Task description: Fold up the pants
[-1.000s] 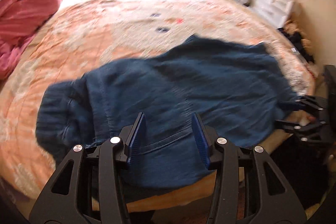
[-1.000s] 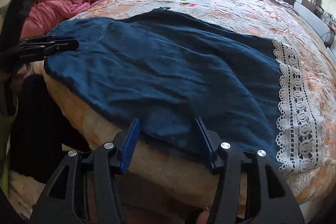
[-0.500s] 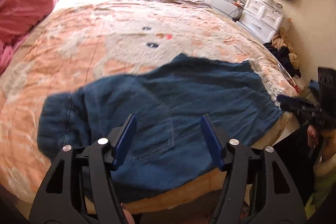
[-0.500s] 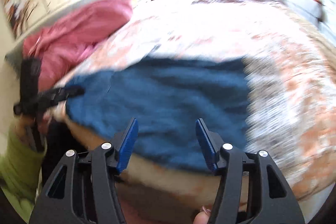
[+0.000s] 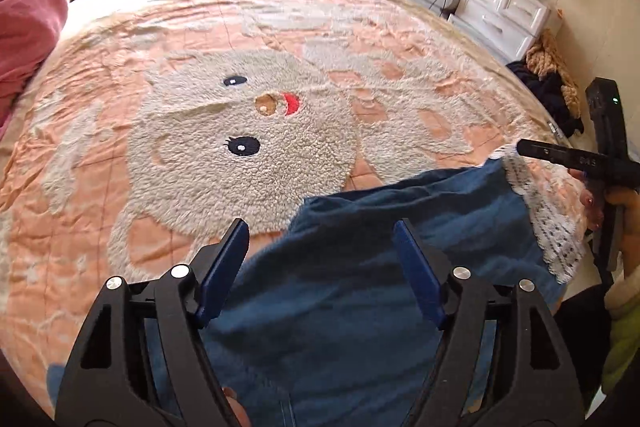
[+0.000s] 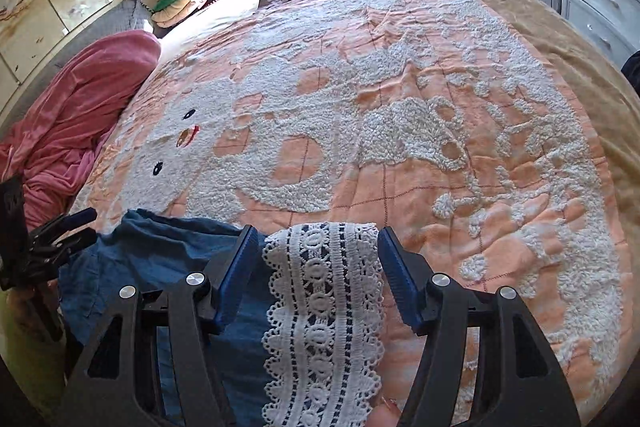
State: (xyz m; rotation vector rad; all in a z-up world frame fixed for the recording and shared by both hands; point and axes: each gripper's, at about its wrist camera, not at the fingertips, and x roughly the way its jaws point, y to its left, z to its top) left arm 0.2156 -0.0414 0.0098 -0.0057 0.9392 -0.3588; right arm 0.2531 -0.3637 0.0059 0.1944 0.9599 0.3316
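Only right wrist view shows lace hem [image 6: 324, 307] between spread jaws

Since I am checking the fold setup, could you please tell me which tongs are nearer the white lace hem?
Right. The right tongs straddle the lace hem, jaws open on either side. The left tongs sit open over the blue fabric, away from the lace.

A peach bedspread [image 5: 120, 131] with a fluffy animal face is spread out; a pink blanket [image 6: 76, 115] is heaped beside it, white drawers [image 5: 504, 11] beyond.
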